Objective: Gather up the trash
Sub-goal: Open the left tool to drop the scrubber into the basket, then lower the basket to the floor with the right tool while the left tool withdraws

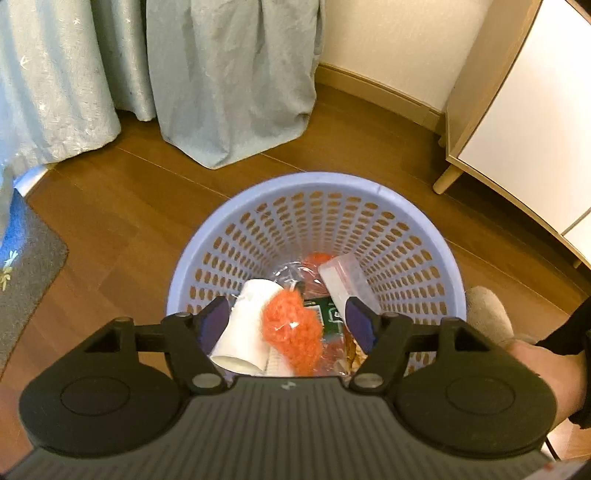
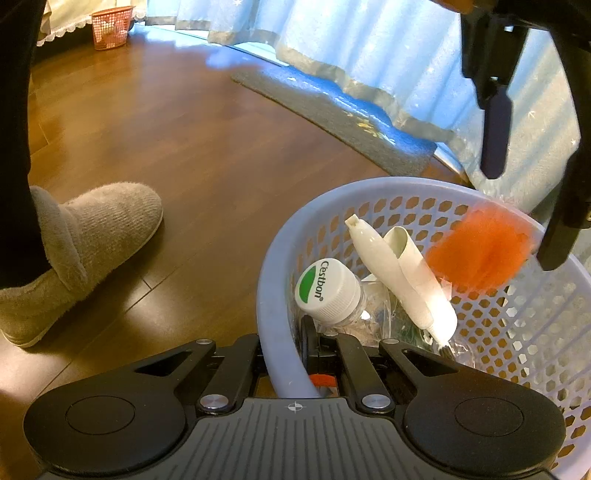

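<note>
— Where's the trash now?

— Over the basket. The orange net is in the gap between the left claw's pads, but neither pad touches it. That claw is wide open.

— So nothing is held there?

— Nothing. From the other side, the net is a blur at about rim height of the basket, just under the left claw, which hangs above the far rim.

— And the right claw?

— The right claw has its jaws closed, down at the basket's near rim, tips just inside the wall. I can't tell whether it pinches the wall or only sits against it.

— What's in the basket already?

— A squashed white cup, leaning on the side. A clear bottle with a white cap, green mark on top, tucked by the near wall. A clear box towards the far side, a green packet underneath, and some crumpled clear wrap.

— The room?

— The basket stands on a wooden floor. Pale curtains hang to the floor behind it, with a grey mat at their foot. A light cabinet stands off to one side. The person's grey slipper is planted near the basket, and a small red basket sits well away in the corner.
</note>
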Tool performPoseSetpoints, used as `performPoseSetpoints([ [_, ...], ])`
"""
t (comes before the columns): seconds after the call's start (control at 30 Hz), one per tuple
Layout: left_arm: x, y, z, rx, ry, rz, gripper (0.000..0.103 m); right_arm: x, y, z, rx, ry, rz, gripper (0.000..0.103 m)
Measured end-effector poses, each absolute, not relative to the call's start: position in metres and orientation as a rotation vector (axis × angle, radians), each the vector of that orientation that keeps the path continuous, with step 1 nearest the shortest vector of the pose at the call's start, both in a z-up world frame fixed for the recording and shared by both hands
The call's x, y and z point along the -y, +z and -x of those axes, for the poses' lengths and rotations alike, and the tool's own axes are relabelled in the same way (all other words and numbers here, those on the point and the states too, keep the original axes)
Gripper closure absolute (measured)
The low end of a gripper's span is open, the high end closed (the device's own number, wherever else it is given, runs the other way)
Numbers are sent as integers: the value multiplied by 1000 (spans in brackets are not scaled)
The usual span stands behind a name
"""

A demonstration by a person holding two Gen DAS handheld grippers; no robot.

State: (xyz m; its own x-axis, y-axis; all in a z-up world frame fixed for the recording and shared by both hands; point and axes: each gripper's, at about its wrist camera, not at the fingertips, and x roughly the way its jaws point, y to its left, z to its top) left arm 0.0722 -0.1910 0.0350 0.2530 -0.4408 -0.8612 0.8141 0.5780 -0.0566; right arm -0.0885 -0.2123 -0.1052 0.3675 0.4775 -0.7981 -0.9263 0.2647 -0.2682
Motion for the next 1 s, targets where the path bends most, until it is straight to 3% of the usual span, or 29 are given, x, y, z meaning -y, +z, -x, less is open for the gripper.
performPoseSetpoints([
  [1.0,164,23,-92,-1024,-781,-447,38,236,-87,64,-711,916,739,102],
])
